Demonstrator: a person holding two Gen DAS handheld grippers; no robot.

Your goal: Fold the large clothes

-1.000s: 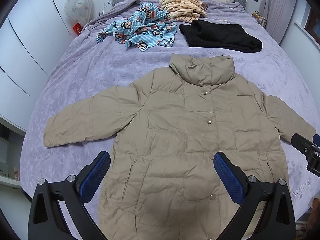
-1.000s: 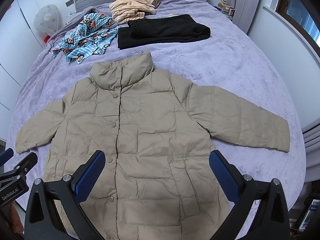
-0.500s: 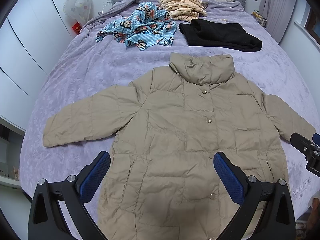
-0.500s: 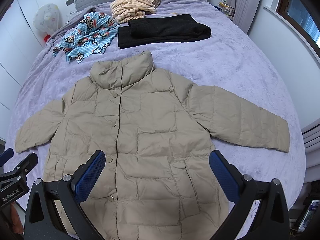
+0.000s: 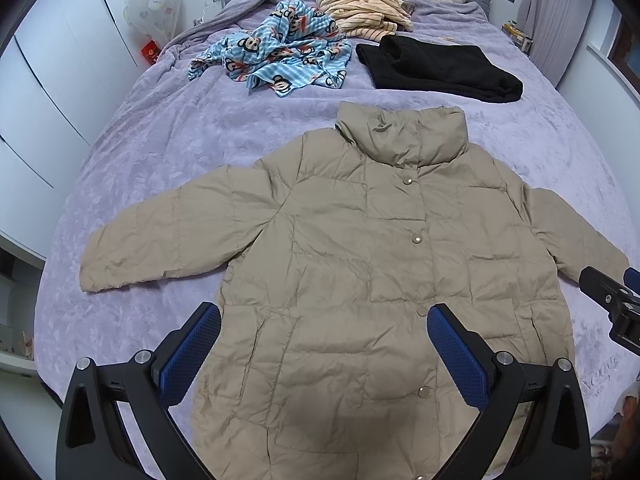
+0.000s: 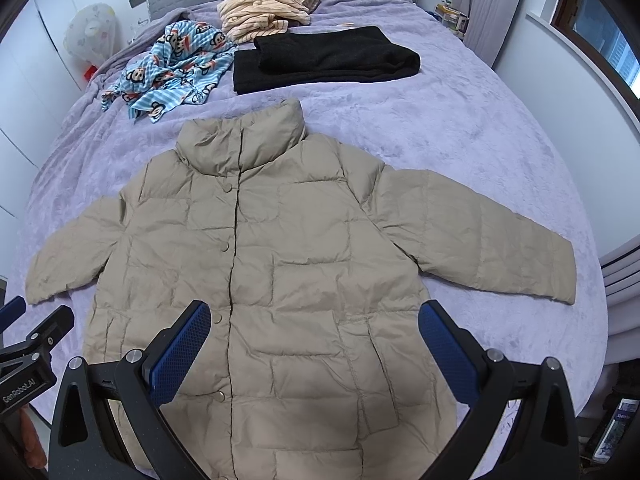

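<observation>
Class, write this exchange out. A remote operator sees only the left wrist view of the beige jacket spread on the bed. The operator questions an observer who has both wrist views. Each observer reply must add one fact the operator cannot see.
Operator: The right gripper blocks the jacket's cuff on that side for me. Where does that sleeve end?
Observer: Its cuff lies flat on the purple bedspread, short of the bed's edge.
Operator: Is the right gripper open?
Observer: Yes. Its fingers stand wide apart above the jacket's lower half and hold nothing.
</observation>
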